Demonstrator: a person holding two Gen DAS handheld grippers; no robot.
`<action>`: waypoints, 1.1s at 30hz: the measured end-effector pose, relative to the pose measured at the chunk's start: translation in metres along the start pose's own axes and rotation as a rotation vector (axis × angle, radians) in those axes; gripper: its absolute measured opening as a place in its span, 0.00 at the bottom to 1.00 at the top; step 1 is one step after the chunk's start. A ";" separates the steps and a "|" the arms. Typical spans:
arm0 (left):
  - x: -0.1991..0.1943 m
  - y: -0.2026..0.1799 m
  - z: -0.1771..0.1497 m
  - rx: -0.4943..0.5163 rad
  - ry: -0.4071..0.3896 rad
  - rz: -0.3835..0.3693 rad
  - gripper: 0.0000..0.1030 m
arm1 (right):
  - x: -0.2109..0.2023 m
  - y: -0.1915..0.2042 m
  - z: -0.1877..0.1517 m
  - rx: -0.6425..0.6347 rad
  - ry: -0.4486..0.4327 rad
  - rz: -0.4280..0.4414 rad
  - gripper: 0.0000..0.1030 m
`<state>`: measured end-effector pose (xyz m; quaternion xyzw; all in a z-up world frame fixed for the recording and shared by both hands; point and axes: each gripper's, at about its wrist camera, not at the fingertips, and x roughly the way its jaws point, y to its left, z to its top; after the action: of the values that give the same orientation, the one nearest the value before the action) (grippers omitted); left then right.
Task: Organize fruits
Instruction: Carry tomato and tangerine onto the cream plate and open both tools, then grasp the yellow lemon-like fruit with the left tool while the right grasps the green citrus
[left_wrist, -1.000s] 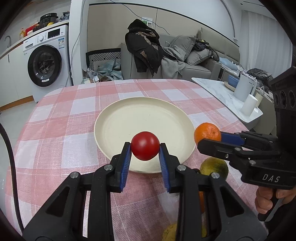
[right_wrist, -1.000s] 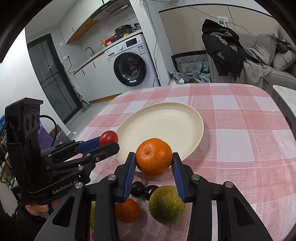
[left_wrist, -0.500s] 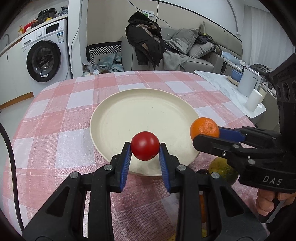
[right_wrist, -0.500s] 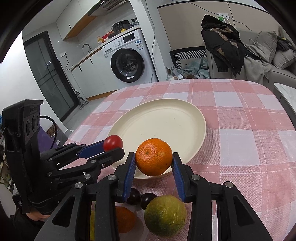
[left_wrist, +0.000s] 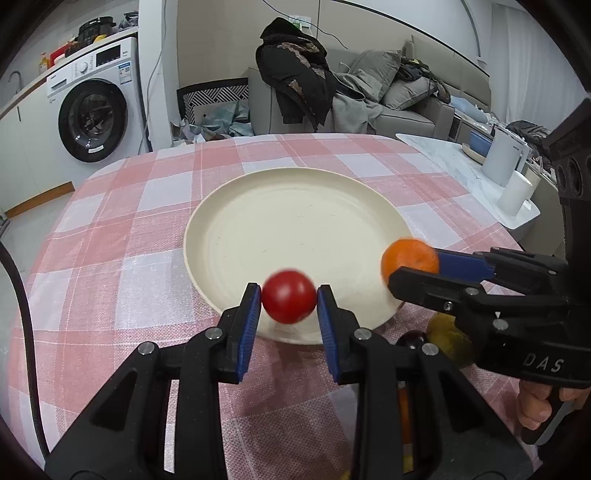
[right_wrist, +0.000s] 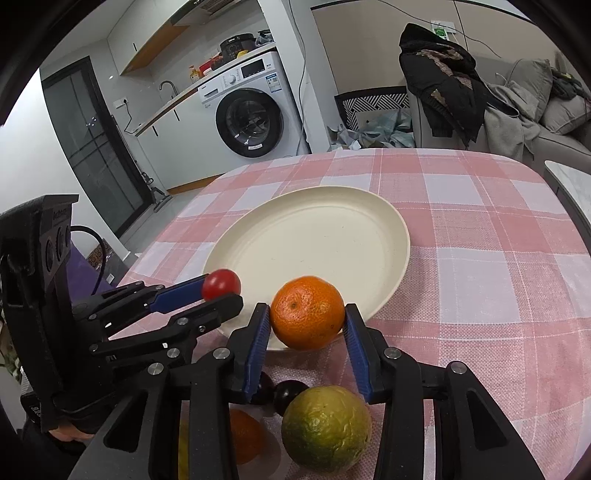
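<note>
My left gripper (left_wrist: 289, 308) is shut on a red tomato (left_wrist: 289, 301) and holds it over the near rim of the cream plate (left_wrist: 295, 221). My right gripper (right_wrist: 306, 323) is shut on an orange (right_wrist: 307, 312) and holds it above the plate's (right_wrist: 314, 236) near edge. The left gripper (right_wrist: 221, 291) and the tomato (right_wrist: 221, 284) show at the left of the right wrist view. The orange (left_wrist: 409, 256) shows at the right of the left wrist view. A green-yellow citrus (right_wrist: 325, 428), two dark plums (right_wrist: 288, 395) and another orange (right_wrist: 245, 435) lie on the cloth below my right gripper.
The table has a pink checked cloth (left_wrist: 110, 240). A washing machine (left_wrist: 96, 114) stands behind on the left. A sofa with clothes (left_wrist: 332, 96) stands behind. A side table with a white kettle (left_wrist: 504, 158) and cup stands on the right.
Both grippers have moved forward and lower towards the plate, each still holding its fruit. The plate now looks larger and nearer in both views.
</note>
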<state>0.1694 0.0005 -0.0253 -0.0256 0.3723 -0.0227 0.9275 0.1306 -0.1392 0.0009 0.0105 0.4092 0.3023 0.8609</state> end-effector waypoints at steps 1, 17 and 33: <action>-0.002 0.000 0.000 -0.001 -0.003 0.001 0.28 | -0.003 0.000 0.000 0.000 -0.013 -0.005 0.46; -0.091 0.011 -0.020 -0.003 -0.119 0.067 1.00 | -0.062 -0.004 -0.014 -0.025 -0.095 -0.062 1.00; -0.120 -0.004 -0.057 -0.019 -0.076 0.018 1.00 | -0.074 -0.001 -0.036 -0.046 -0.040 -0.090 1.00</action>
<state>0.0432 0.0017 0.0162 -0.0318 0.3373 -0.0101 0.9408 0.0693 -0.1873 0.0285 -0.0218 0.3847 0.2724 0.8817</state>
